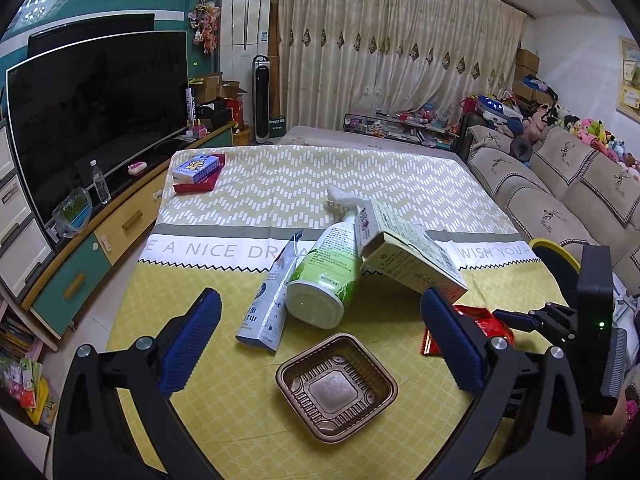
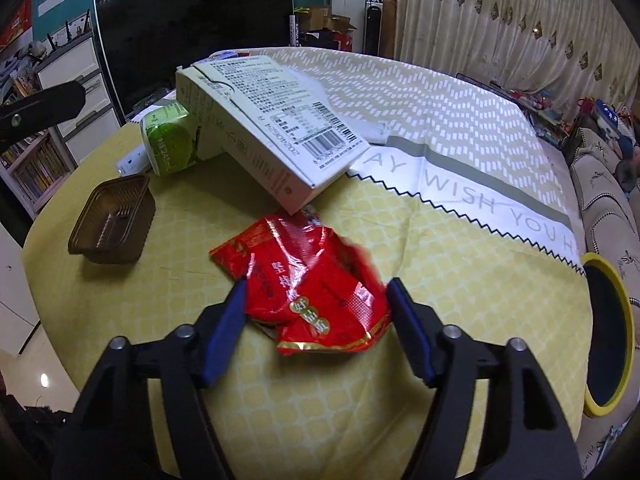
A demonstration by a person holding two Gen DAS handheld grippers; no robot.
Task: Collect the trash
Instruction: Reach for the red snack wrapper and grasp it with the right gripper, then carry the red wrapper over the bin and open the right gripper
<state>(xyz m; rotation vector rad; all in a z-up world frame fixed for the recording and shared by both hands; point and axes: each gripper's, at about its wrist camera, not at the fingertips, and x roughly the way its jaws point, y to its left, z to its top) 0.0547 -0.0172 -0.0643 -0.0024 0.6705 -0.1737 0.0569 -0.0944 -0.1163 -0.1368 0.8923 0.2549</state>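
Note:
Trash lies on the yellow tablecloth [image 1: 224,408]. A brown plastic tray [image 1: 336,386] sits between the fingers of my open left gripper [image 1: 320,312], a little nearer than its tips. Beyond lie a white pouch [image 1: 270,308], a green bottle [image 1: 330,268] on its side and a cardboard box [image 1: 412,254] leaning on it. My right gripper [image 2: 316,292] is open, its blue pads on both sides of a crumpled red wrapper [image 2: 308,280], not closed on it. The wrapper also shows in the left wrist view [image 1: 488,324]. The tray [image 2: 114,220], bottle [image 2: 168,144] and box [image 2: 272,128] show in the right wrist view.
A yellow-rimmed bin [image 2: 608,340] stands at the table's right edge. A tissue pack [image 1: 198,168] on a red item sits at the far left corner. A TV [image 1: 96,116] and cabinet stand left, a sofa [image 1: 560,200] right.

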